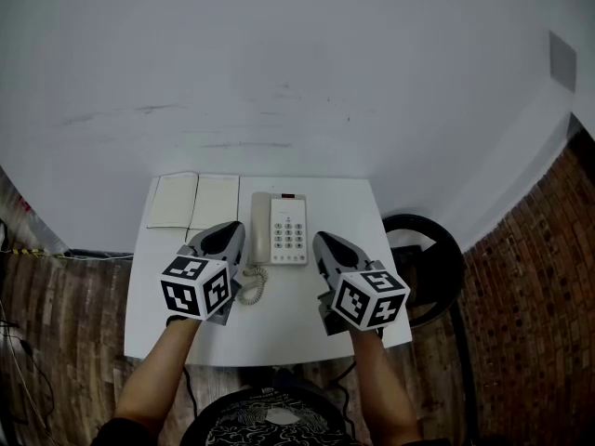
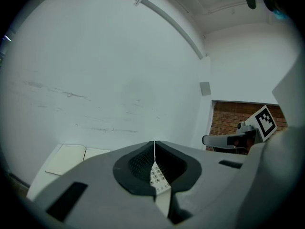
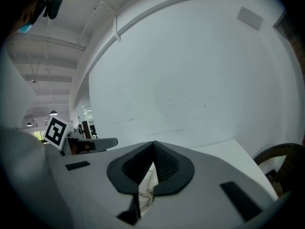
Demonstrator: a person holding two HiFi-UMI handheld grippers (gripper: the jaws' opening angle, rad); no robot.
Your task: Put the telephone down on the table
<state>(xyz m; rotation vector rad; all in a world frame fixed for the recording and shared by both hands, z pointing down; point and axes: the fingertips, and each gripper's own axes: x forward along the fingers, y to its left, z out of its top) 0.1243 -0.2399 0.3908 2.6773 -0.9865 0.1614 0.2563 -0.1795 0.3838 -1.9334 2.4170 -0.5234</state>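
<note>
A light-coloured telephone (image 1: pixel 288 229) lies flat on the white table (image 1: pixel 353 203), with its handset (image 1: pixel 259 226) along its left side and a coiled cord (image 1: pixel 251 286) trailing toward me. My left gripper (image 1: pixel 231 234) hovers just left of the phone, jaws shut with nothing between them. My right gripper (image 1: pixel 325 243) hovers just right of it, also shut and holding nothing. In the left gripper view the shut left gripper (image 2: pixel 154 145) hides all but a strip of the keypad (image 2: pixel 157 176). Below the shut right gripper (image 3: pixel 153 145), the right gripper view shows a bit of the cord (image 3: pixel 146 197).
An open notebook (image 1: pixel 193 201) lies at the table's back left corner. A black round stool (image 1: pixel 426 249) stands close to the table's right edge. A white wall (image 1: pixel 279 63) rises behind the table, and brick-patterned floor (image 1: pixel 521 295) surrounds it.
</note>
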